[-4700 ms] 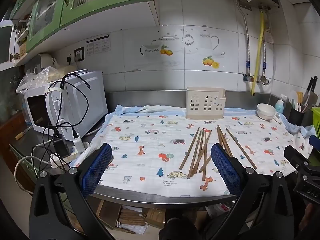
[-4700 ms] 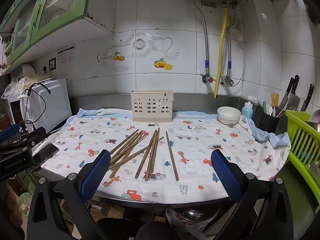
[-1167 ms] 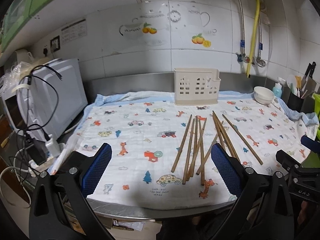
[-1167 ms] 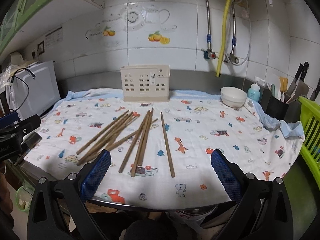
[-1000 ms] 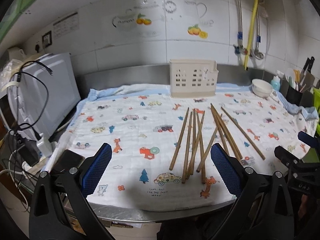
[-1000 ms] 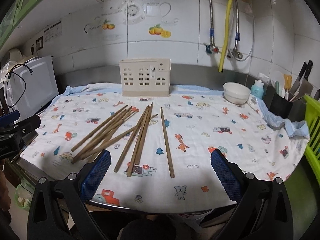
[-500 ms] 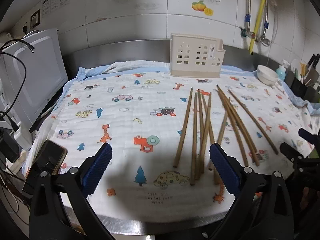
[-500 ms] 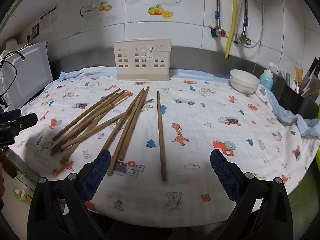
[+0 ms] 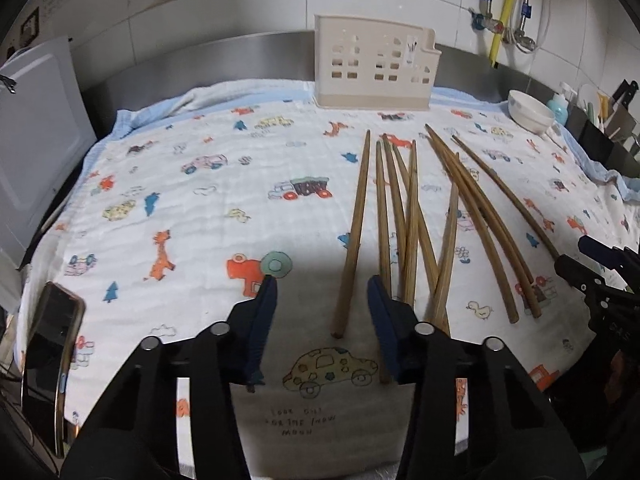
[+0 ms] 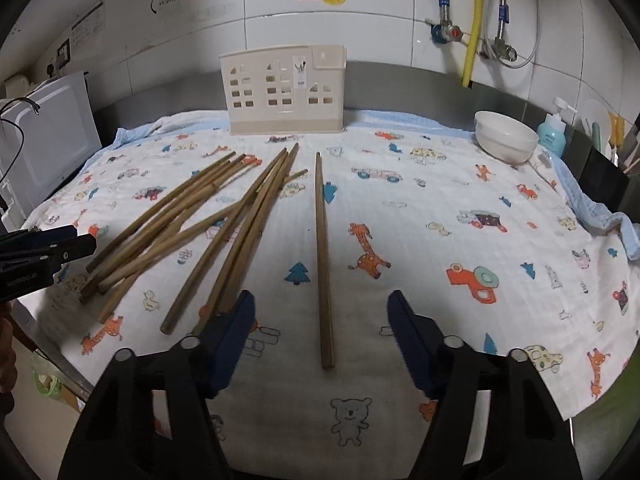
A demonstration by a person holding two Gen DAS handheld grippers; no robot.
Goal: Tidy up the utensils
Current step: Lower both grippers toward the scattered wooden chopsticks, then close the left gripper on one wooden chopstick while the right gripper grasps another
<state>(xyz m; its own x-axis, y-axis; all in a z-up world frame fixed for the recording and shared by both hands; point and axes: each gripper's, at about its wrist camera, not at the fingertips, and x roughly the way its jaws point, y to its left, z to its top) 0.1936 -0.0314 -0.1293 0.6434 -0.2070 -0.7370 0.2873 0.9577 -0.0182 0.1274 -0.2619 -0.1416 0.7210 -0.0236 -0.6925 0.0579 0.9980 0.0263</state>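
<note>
Lying loose on the white cartoon-print cloth (image 9: 192,208) that covers the surface, the long brown wooden chopsticks (image 9: 404,216) fan out in a rough bundle, several crossing one another. One single brown chopstick (image 10: 323,256) lies apart to the right of the bundle, pointing toward the cream perforated plastic utensil holder (image 10: 285,90), which stands upright at the back of the cloth against the steel splashback.

The left gripper (image 9: 322,294) hangs low over the near edge with its jaws released and parted; the near end of the leftmost chopstick (image 9: 352,236) lies between its blue pads, untouched as far as can be seen. The right gripper (image 10: 322,310) is likewise spread open, its blue pads straddling the near end of the single chopstick without gripping it.

A white ceramic bowl (image 10: 506,136) sits at the cloth's far right corner, a dark phone (image 9: 50,364) at its near left edge, and a white microwave (image 9: 38,136) just beyond the left side.
</note>
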